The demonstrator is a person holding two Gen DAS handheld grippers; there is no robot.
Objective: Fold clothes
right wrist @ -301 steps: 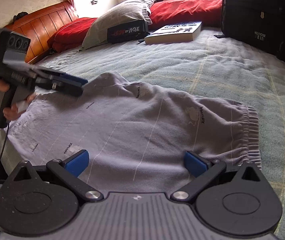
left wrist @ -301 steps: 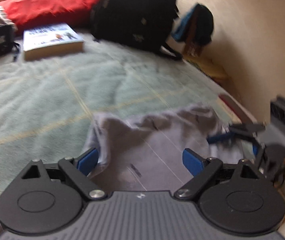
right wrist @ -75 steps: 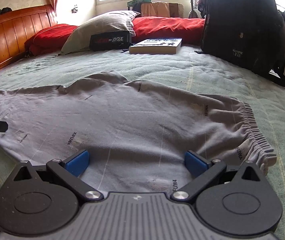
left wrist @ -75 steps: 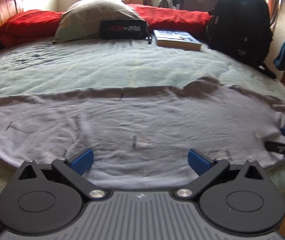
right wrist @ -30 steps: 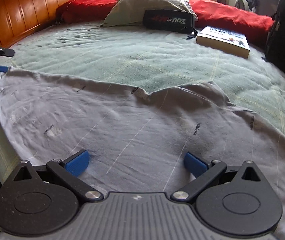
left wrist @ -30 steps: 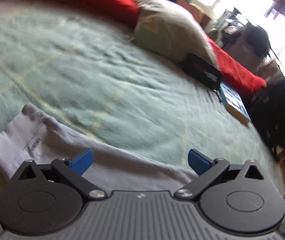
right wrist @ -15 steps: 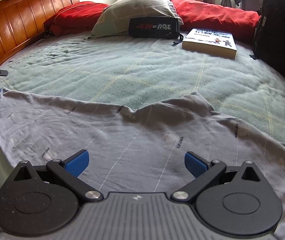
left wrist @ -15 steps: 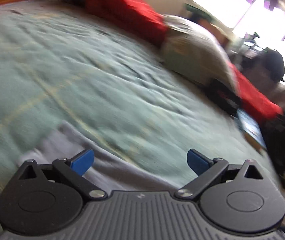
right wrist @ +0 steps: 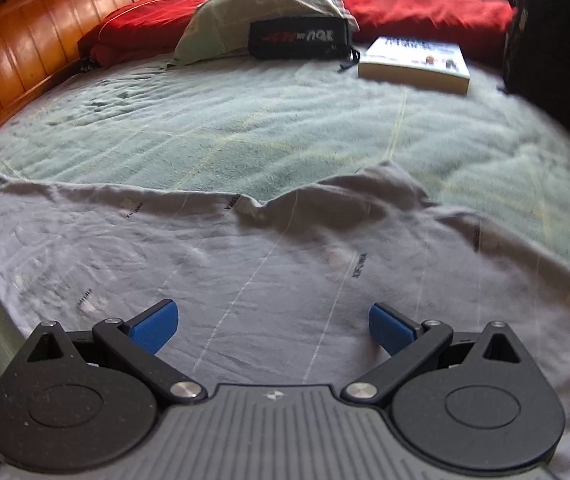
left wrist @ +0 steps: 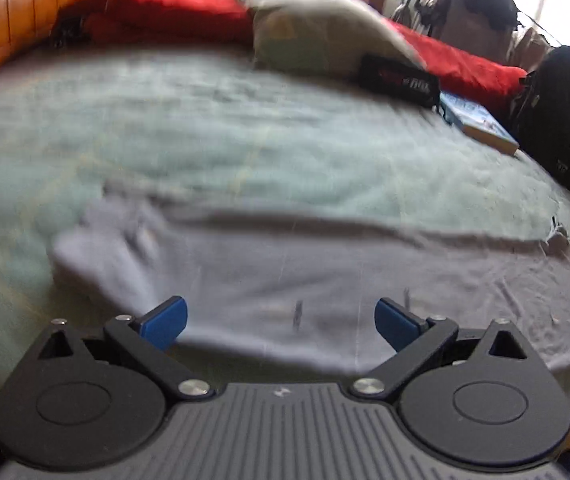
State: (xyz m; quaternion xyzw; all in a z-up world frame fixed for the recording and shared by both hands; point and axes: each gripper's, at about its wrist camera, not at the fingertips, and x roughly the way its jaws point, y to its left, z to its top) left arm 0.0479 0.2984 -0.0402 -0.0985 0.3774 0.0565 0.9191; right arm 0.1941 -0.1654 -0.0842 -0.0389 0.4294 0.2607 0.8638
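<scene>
Item: grey trousers (right wrist: 285, 264) — spread flat across near edge of green blanket (right wrist: 245, 120) on bed, legs laid sideways, one cuff (left wrist: 97, 248) at left end.
Handling (judged): light, limp knit, no stiffness; drapes and wrinkles, grips easily.
Hold points: cuff and waistband edges, pinching both layers.
Left gripper (left wrist: 281, 318) — spread wide, empty.
Right gripper (right wrist: 273, 326) — spread wide, empty, over cloth.

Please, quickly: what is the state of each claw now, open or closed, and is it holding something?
Left claw: open, holding nothing, above the grey garment.
Right claw: open, holding nothing, above the same garment.
</scene>
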